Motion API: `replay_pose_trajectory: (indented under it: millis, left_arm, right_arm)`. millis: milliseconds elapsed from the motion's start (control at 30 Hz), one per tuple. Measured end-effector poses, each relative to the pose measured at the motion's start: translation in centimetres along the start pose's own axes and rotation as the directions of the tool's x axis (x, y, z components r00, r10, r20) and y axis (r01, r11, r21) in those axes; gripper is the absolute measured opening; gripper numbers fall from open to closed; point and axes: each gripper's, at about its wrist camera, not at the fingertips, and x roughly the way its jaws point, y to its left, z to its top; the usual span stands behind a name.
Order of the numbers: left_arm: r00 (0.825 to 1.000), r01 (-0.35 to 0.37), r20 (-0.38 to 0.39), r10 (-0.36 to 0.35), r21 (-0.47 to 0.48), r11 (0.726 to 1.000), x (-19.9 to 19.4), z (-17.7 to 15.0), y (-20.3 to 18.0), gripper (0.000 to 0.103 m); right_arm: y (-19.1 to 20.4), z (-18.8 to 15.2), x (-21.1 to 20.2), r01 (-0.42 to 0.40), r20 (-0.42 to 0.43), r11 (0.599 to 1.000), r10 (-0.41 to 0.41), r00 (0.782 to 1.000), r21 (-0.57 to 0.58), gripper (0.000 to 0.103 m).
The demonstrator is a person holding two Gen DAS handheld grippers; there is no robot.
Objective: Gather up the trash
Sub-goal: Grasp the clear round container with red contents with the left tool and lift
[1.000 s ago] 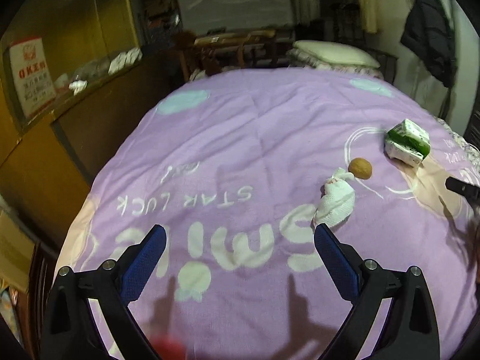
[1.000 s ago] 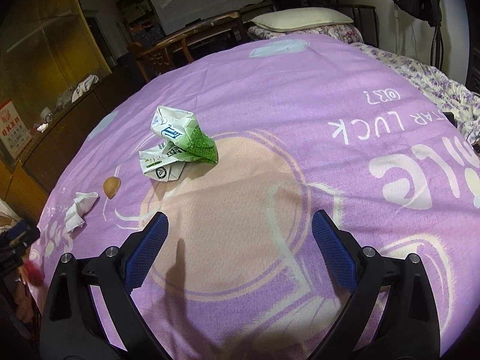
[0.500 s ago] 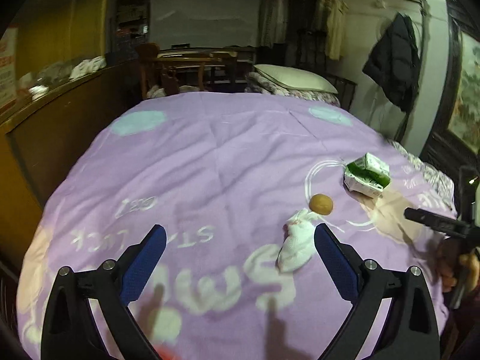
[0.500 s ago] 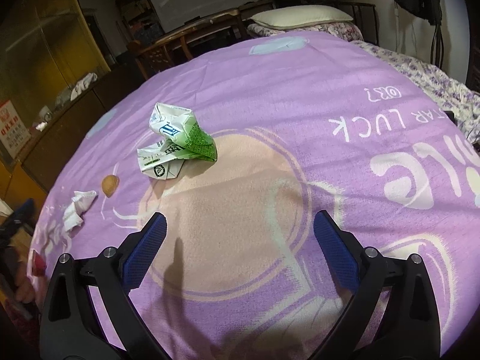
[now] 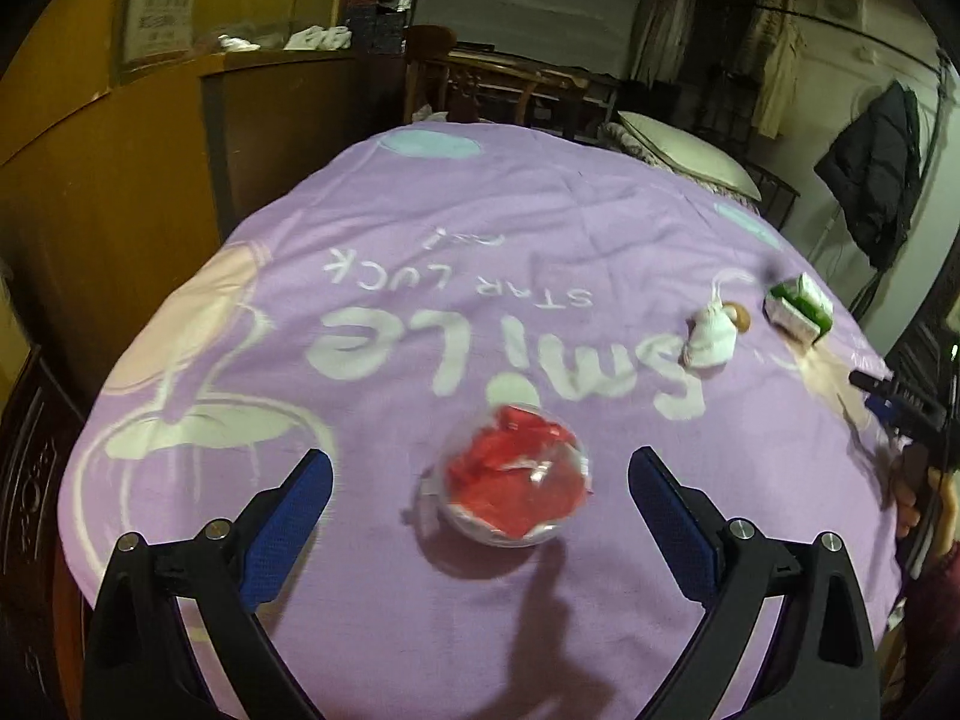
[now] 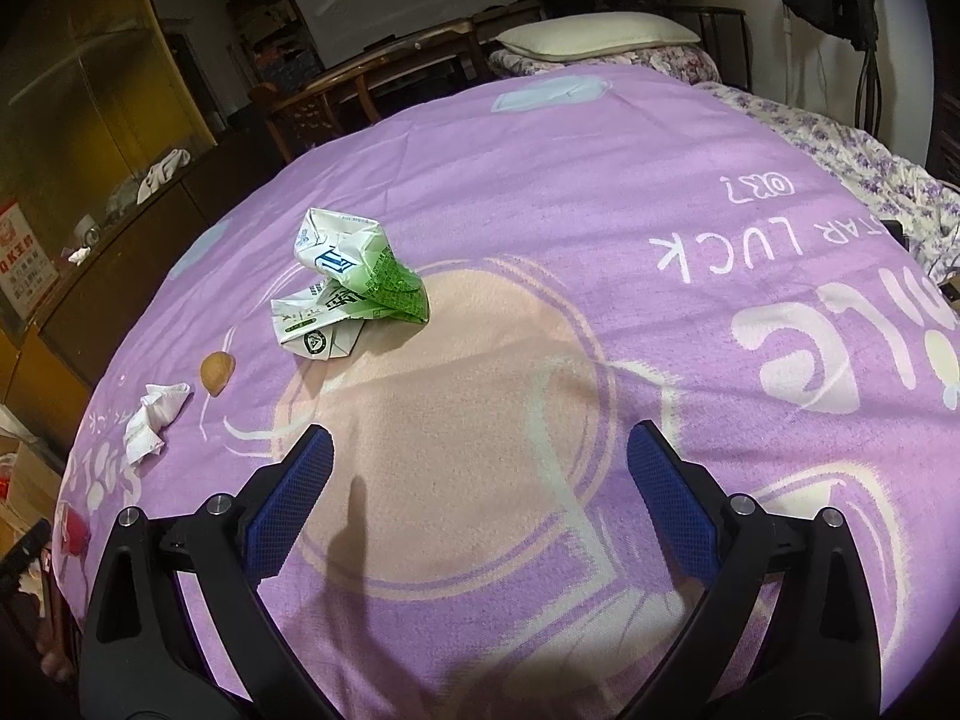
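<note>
A clear round container with red material inside sits on the purple blanket, between and just ahead of my open left gripper. Farther right lie a crumpled white tissue, a brown nut and a crushed green-and-white carton. In the right wrist view the carton lies ahead to the left, with the nut and tissue farther left. My right gripper is open and empty above the blanket.
A wooden cabinet stands left of the bed. A pillow and wooden furniture are at the far end. A dark coat hangs on the right wall. The right gripper shows at the left view's right edge.
The left gripper has swung left and tilted down, bringing the red-filled clear container into view between its fingers. The right gripper has barely moved.
</note>
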Motion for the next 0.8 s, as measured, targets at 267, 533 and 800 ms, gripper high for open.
replay_pose_trajectory:
  millis: [267,533,800]
  left_arm:
    - [0.997,-0.069,-0.031,0.069,0.017,0.998,4.9,-0.1,-1.0,0.097]
    - [0.998,-0.065,-0.004,0.064,-0.033,0.997,5.3,-0.7,-0.3,0.097]
    - [0.994,-0.107,-0.006,0.107,-0.008,0.994,5.3,-1.1,-0.7,0.097]
  right_arm:
    - [0.0,0.0,0.0,0.002,0.000,1.000,-0.002,1.000,-0.001,0.095]
    - [2.1,-1.0,-1.6,-0.013,0.061,0.999,0.015,0.998,-0.040,0.095]
    - [9.9,-2.8,0.2,-0.200,-0.026,0.969,0.198,0.980,-0.147,0.095]
